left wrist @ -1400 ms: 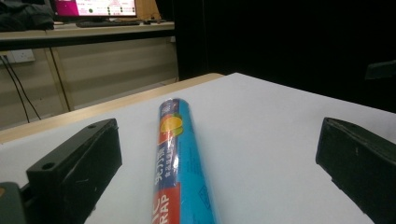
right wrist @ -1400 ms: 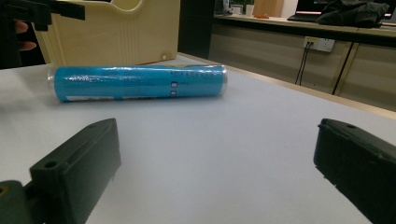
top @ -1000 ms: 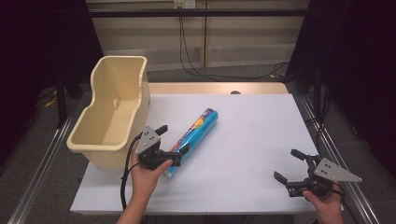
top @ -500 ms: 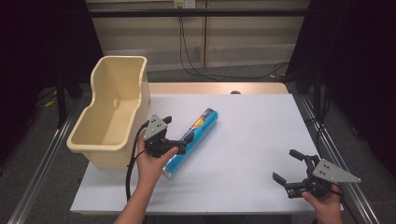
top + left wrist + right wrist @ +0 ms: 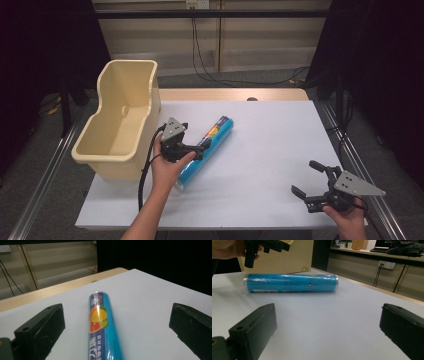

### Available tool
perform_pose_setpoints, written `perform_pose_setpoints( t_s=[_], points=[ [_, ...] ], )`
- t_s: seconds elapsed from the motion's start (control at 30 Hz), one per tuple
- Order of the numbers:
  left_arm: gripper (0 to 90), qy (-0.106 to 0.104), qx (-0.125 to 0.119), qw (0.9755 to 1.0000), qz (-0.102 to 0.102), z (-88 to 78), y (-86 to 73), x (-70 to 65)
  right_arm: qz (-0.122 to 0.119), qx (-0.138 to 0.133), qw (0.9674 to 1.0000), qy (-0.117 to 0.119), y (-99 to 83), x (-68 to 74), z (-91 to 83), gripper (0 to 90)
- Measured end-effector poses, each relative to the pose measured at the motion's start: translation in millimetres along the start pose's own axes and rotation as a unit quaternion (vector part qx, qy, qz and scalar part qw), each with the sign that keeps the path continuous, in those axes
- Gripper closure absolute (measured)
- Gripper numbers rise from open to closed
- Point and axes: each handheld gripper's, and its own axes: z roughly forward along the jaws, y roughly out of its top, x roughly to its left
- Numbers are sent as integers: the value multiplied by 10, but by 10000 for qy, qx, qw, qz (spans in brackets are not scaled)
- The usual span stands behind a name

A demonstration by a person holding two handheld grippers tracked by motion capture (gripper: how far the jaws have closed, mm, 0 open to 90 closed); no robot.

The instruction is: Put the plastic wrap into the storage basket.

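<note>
Your left gripper (image 5: pixel 192 150) sits over the near half of the blue tube (image 5: pixel 207 145), its jaws spread wide with the tube lying between them and touching neither. In the left gripper view the tube (image 5: pixel 103 327) runs straight away from you along the white table top (image 5: pixel 150 305), and its wrapper shows a picture of citrus fruit, a small "100" near the far end, and white Chinese characters close to your jaws, cut off at the bottom edge so you cannot read them whole. The right gripper view gives you the other side of the tube (image 5: pixel 290 283): a shiny blue wrap with lines of fine white print and a small square mark, all too small to read, and a pale label strip near one end. That view also shows your left gripper (image 5: pixel 262 250) hanging above that end, with the cream bin (image 5: pixel 292 257) just behind. From above, the bin (image 5: pixel 120 125) stands beside your left hand (image 5: pixel 167 167), and your right gripper (image 5: pixel 312 187) rests well apart from the tube, jaws open on nothing, near the table's front corner.
</note>
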Motion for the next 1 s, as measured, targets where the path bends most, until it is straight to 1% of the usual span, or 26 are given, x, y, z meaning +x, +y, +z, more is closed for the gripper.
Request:
perform_pose_setpoints(
  t_s=[0.17,0.23,0.3,0.37,0.4,0.43,0.47,0.53,0.57,0.6,0.63,0.7,0.73,0.77,0.8,0.83,0.87,0.9,0.93,0.97,1.0],
  points=[
    [0,39,168,9998,36,72,26,23,-26,2,10000,15,-2,-7,-8,5],
    [0,43,220,9997,81,102,43,26,-31,-5,10000,21,-2,-9,-10,5],
    [0,30,247,9997,57,124,57,27,-15,-12,10000,18,-2,-11,-13,4],
    [0,16,327,9995,50,152,62,35,20,-12,10000,-6,-1,-10,-15,4],
    [0,76,501,9987,8,190,64,42,18,-8,10000,0,-2,-11,-15,4],
    [0,76,501,9987,8,190,64,42,18,-8,10000,0,-2,-11,-15,4],
    [0,114,608,9981,26,212,67,48,13,-8,10000,6,-2,-10,-15,4],
    [0,98,737,9972,20,235,77,52,-21,1,10000,20,-1,-9,-16,4],
    [0,102,839,9964,40,248,87,56,-22,3,10000,22,-1,-9,-15,4],
    [0,89,1001,9949,18,270,95,59,-23,10,10000,29,-3,-10,-12,4],
    [0,89,1001,9949,18,270,95,59,-23,10,10000,29,-3,-10,-12,4],
    [0,68,1147,9934,-38,294,105,71,-18,11,10000,29,-5,-14,-9,4],
    [0,76,1354,9908,13,310,116,84,-14,15,10000,32,-3,-11,-12,4],
    [0,76,1354,9908,13,310,116,84,-14,15,10000,32,-3,-11,-12,4],
    [0,70,1549,9879,-58,344,123,89,-24,9,10000,49,-2,-9,-11,5],
    [0,70,1549,9879,-58,344,123,89,-24,9,10000,49,-2,-9,-11,5],
    [0,58,1718,9851,-68,368,131,96,-27,12,10000,44,-2,-6,-10,5],
    [0,58,1718,9851,-68,368,131,96,-27,12,10000,44,-2,-6,-10,5],
    [0,48,1890,9819,-131,400,133,105,-35,23,10000,51,-3,-6,-10,6],
    [0,48,1890,9819,-131,400,133,105,-35,23,10000,51,-3,-6,-10,6],
    [1,22,2097,9776,-168,432,138,101,-31,17,10000,42,-2,-5,-10,6]
  ],
)
